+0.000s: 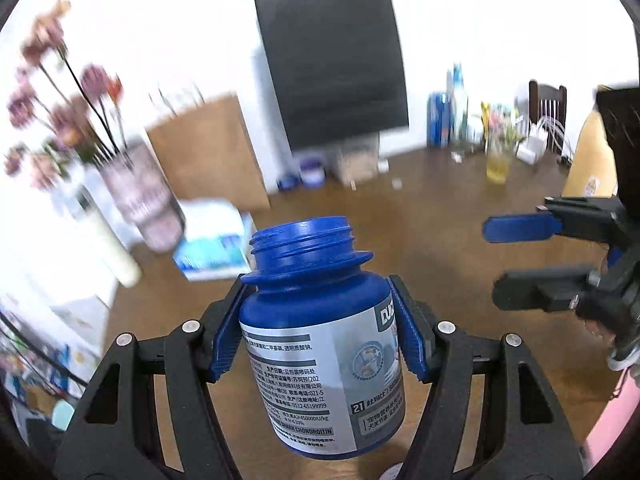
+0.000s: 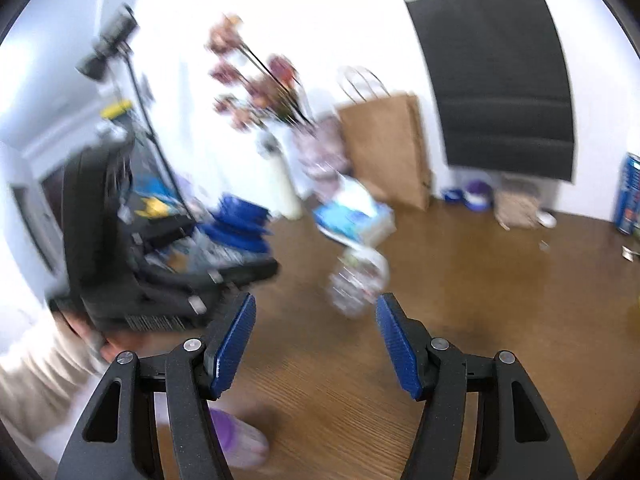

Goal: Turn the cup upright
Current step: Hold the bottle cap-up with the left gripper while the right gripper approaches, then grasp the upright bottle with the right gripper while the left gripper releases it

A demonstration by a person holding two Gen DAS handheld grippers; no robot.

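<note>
My left gripper (image 1: 317, 286) is shut on a blue jar (image 1: 320, 360) with a grey printed label. The jar has no lid, hangs above the wooden table (image 1: 420, 240), and its open mouth points up and slightly away. In the right wrist view the same jar (image 2: 240, 220) shows blurred at the left. My right gripper (image 2: 316, 312) is open with nothing between its blue pads; it also shows at the right edge as the right gripper (image 1: 491, 261). A clear patterned cup (image 2: 358, 280) stands on the table just beyond it, too blurred to tell its orientation.
A vase of pink flowers (image 1: 140, 200), a tissue pack (image 1: 212, 240), a brown paper bag (image 1: 208, 152) and a black bag (image 1: 336, 68) line the far side. Bottles and a yellow glass (image 1: 498, 164) stand at the back right. A purple translucent object (image 2: 240, 436) lies near the right gripper.
</note>
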